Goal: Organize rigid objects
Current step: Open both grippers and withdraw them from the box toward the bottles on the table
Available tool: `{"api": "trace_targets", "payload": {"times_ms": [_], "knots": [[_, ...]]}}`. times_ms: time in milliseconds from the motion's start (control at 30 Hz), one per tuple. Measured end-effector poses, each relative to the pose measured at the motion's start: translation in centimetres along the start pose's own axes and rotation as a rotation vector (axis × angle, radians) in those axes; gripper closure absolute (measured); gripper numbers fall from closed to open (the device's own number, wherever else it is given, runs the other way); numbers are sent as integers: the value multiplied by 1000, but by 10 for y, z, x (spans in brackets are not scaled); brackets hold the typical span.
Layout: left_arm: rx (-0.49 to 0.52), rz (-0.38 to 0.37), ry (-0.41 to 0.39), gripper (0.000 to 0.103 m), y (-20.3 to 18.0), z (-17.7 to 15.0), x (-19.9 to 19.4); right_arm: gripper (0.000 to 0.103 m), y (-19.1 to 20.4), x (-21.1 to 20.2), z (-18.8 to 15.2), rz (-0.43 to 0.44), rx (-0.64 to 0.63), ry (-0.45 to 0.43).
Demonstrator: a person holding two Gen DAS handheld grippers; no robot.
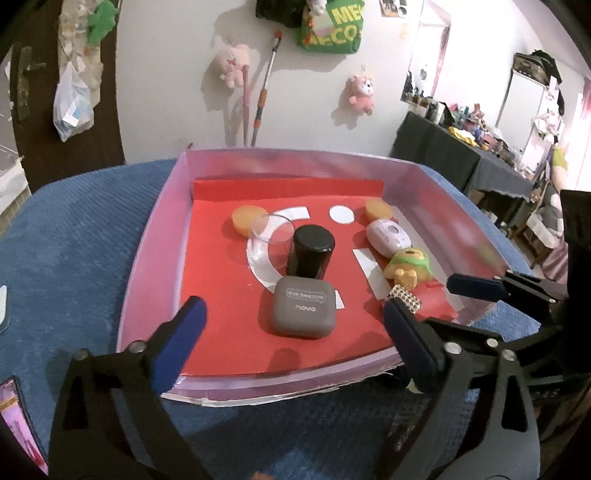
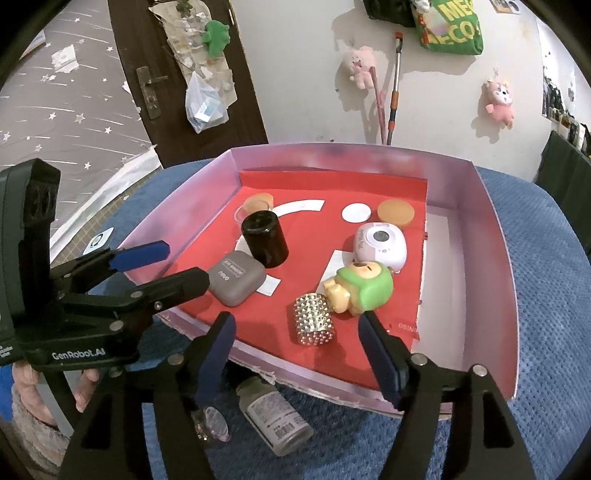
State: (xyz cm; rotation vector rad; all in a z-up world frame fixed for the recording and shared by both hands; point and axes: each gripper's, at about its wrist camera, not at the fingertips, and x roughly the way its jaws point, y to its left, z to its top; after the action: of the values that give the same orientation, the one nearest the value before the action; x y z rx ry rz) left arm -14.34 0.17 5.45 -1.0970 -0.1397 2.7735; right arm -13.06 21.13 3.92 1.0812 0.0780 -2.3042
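gaping wide, both tongs [image 1: 291,336] [image 2: 299,354] seemingly hold nothing

**Brand Names and Labels Legible Among Objects in Pink Tray**

A grey compact case [image 1: 303,308] lying on the red liner carries the raised words "EYE SHADOW" above the brand "novo". The left gripper [image 2: 177,266], seen from the right wrist camera, bears white lettering "GenRobot.AI" on its black body. A green bag [image 1: 330,26] hanging on the wall shows partial yellow letters, "ME" over "ECO". A clear bottle [image 2: 275,417] lying on the blue cloth has a printed label with a barcode, its text too small to read.
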Motion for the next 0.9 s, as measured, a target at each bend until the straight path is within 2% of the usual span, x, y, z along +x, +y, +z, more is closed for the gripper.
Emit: {"api": "trace_targets", "payload": {"times_ms": [467, 733, 900], "knots": [[6, 28, -36, 5, 1, -5, -20, 12, 6, -21, -9, 20, -32, -35], [10, 29, -42, 5, -2, -8, -29, 11, 9, -37, -16, 26, -31, -59], [9, 29, -48, 5, -5, -12, -36, 5, 11, -47, -21, 37, -34, -79]]}}
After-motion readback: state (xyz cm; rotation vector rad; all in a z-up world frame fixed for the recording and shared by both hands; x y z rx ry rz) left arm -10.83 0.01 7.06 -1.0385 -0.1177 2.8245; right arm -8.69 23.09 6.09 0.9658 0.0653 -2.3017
